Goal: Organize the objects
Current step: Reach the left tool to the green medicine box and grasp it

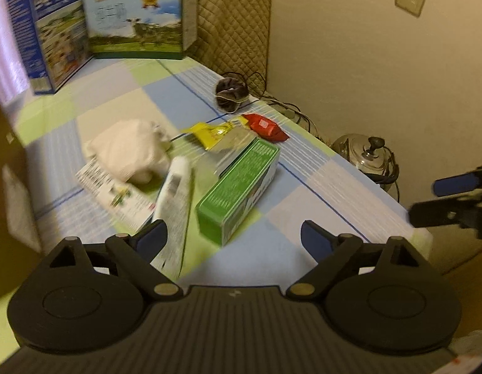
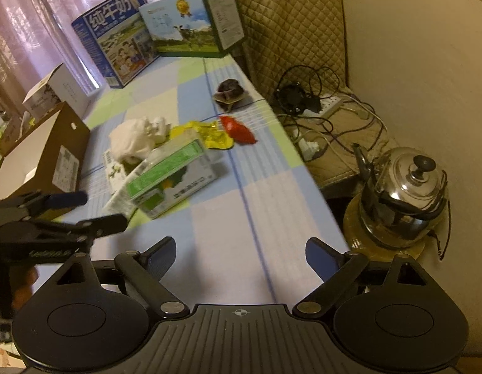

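Note:
A green carton lies mid-table on the checked cloth. Beside it lie a white tube, a crumpled white bag on a printed leaflet, a yellow packet, a red packet and a dark bundle. My left gripper hovers open just short of the carton and tube, holding nothing. My right gripper is open over bare cloth near the table's right edge.
Two milk boxes stand at the far end. An open cardboard box sits left of the table. A steel kettle, a power strip with tangled cables and a quilted cover lie to the right.

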`<state>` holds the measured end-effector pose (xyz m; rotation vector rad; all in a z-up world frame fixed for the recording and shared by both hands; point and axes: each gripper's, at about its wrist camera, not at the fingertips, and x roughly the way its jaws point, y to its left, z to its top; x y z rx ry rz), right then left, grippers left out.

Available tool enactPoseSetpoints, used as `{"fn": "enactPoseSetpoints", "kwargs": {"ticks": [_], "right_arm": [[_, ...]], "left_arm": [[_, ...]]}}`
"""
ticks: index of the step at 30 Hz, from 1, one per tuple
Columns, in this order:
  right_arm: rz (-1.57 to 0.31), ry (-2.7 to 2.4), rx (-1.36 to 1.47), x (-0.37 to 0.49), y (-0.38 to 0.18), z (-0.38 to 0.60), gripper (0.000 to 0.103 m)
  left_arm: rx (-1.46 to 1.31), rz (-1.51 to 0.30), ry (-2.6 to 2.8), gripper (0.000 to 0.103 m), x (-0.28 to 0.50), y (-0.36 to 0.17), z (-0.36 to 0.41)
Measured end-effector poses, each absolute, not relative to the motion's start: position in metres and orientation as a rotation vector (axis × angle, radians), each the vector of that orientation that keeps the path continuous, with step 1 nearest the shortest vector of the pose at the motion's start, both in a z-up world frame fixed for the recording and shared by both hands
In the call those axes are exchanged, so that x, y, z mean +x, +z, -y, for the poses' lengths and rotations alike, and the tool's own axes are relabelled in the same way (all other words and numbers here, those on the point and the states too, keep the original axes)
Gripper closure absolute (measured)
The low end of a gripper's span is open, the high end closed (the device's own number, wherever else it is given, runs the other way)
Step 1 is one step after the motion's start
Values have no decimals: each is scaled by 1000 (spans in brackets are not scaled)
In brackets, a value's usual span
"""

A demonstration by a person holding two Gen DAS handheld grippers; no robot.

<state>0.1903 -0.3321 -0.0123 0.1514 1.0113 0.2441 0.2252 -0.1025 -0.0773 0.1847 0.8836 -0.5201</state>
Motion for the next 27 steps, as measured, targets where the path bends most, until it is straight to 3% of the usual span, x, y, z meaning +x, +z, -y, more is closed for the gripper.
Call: {"fn": "enactPoseSetpoints", "kwargs": {"ticks": [4, 7, 9, 11, 12, 14, 17, 27], "right_arm": [[-1028, 237, 168, 199, -16, 351, 15], [-1040, 234, 173, 206, -20, 361, 15], [-1049, 233, 175, 210, -23, 365, 15], [-1056, 235, 175, 213, -24, 369, 15], [-1058, 235, 174, 215, -25, 370, 15], [-1063, 235, 173, 219, -26, 373, 15], [-1069, 237, 176, 223, -29, 376, 15], [-1076, 250, 199, 229, -34, 377, 15]], "left_arm": [[253, -884, -537, 14, 248, -92, 125], [290, -904, -531, 20, 263, -103, 134], [302, -928, -527, 29, 270, -109, 137], [289, -954, -536, 51, 273, -112, 136], [282, -957, -538, 53, 272, -112, 136], [275, -963, -542, 68, 268, -111, 133], [233, -988, -552, 76, 260, -110, 129], [223, -1065, -559, 76, 240, -107, 134]]}}
